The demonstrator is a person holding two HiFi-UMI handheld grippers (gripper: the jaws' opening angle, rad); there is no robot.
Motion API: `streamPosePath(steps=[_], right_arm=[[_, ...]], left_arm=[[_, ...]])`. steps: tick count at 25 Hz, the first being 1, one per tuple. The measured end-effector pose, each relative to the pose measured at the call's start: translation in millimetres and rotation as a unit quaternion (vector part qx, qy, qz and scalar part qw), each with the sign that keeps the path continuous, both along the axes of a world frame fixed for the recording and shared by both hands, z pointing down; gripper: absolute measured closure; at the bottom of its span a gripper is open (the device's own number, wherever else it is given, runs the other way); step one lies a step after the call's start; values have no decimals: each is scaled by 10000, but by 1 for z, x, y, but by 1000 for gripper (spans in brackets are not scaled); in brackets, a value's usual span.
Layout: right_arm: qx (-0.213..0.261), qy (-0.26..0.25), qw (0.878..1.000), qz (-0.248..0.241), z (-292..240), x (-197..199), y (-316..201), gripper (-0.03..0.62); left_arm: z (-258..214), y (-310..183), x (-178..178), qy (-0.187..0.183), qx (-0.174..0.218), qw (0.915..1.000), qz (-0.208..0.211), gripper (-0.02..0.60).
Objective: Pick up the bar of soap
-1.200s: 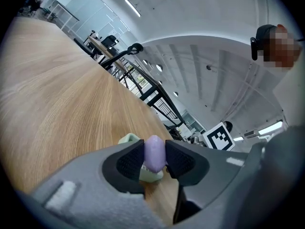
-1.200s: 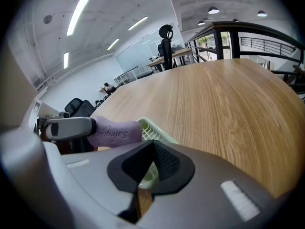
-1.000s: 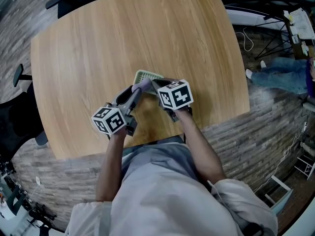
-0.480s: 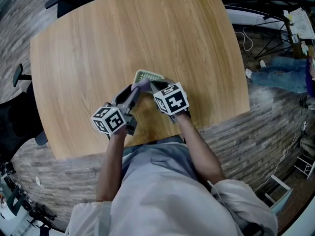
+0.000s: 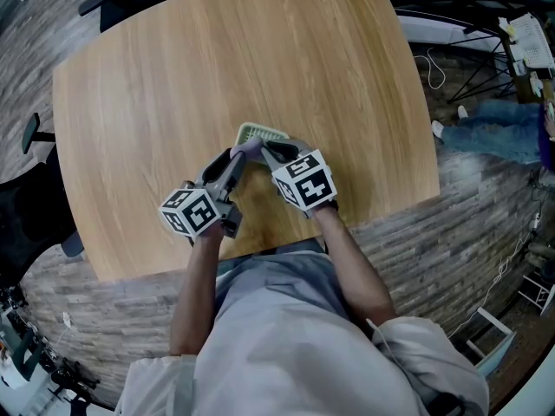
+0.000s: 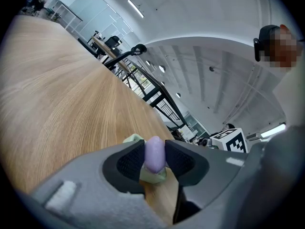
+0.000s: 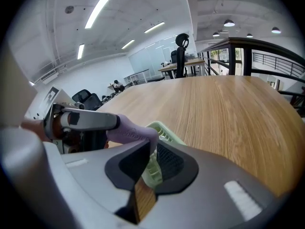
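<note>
At the lower left of the head view, the left gripper (image 5: 246, 153) reaches up and to the right across the wooden table (image 5: 217, 59), its jaws clenched on the purple bar of soap (image 6: 154, 152). They squeeze the bar across its thin sides, so its long axis runs roughly along the gripper's own line. The soap sits just above the green soap dish (image 7: 165, 132) at the frame's centre, seemingly barely clear of it. To the right, the right gripper (image 7: 151, 165) appears clamped on the dish's near rim, steadying it. The soap is already in the left gripper's grasp, so lifting falls to that hand.
</note>
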State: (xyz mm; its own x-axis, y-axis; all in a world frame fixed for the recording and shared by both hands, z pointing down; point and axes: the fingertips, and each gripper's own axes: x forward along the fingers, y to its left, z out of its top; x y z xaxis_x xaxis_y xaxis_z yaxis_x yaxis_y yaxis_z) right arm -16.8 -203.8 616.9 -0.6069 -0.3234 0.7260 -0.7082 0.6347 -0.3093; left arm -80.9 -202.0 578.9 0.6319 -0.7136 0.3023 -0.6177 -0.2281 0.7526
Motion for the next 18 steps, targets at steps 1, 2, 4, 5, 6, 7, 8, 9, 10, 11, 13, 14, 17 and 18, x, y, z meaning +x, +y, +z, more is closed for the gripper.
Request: streamPosePath(steps=[1, 2, 4, 5, 6, 7, 8, 9, 10, 11, 13, 14, 17, 18], right_arm=[[-18, -84, 10000, -8, -2, -1, 1, 547], [-60, -189, 9998, 12, -4, -2, 3, 542], [-106, -321, 9994, 95, -7, -1, 4, 542], [-97, -332, 9993, 125, -7, 1, 4, 542], [-88, -345, 9993, 144, -7, 2, 4, 542], [-82, -367, 9992, 159, -8, 3, 4, 542], [-73, -383, 9991, 171, -10, 4, 4, 542], [-52, -382, 9991, 179, -11, 6, 3, 542], [-23, -372, 9991, 188, -13, 7, 3, 542], [11, -361, 9991, 199, -15, 9, 2, 542], [91, -348, 9991, 229, -20, 10, 0, 546], [132, -351, 9990, 244, -23, 10, -1, 549], [229, -386, 9986, 270, -30, 9, -3, 558], [253, -401, 9985, 274, -33, 9, -3, 563]], left_arm=[[-1, 0, 0, 26, 2, 10000, -13, 446], [-1, -1, -1, 49, 9, 10000, -25, 446], [-3, -1, -1, 85, 34, 9999, -40, 446], [-4, -1, -1, 97, 48, 9999, -42, 446], [-5, 0, -2, 105, 63, 9999, -42, 446], [-7, 0, -2, 113, 79, 9999, -45, 446], [-9, 1, -2, 125, 97, 9999, -52, 446], [-11, 2, -2, 137, 116, 9998, -61, 446], [-13, 3, -3, 144, 139, 9998, -68, 446], [-16, 3, -3, 141, 169, 9997, -71, 446], [-21, 4, -4, 99, 242, 9996, -54, 446], [-24, 5, -5, 70, 282, 9996, -39, 446], [-33, 5, -6, 69, 384, 9992, -39, 446], [-36, 5, -6, 80, 412, 9991, -51, 446]])
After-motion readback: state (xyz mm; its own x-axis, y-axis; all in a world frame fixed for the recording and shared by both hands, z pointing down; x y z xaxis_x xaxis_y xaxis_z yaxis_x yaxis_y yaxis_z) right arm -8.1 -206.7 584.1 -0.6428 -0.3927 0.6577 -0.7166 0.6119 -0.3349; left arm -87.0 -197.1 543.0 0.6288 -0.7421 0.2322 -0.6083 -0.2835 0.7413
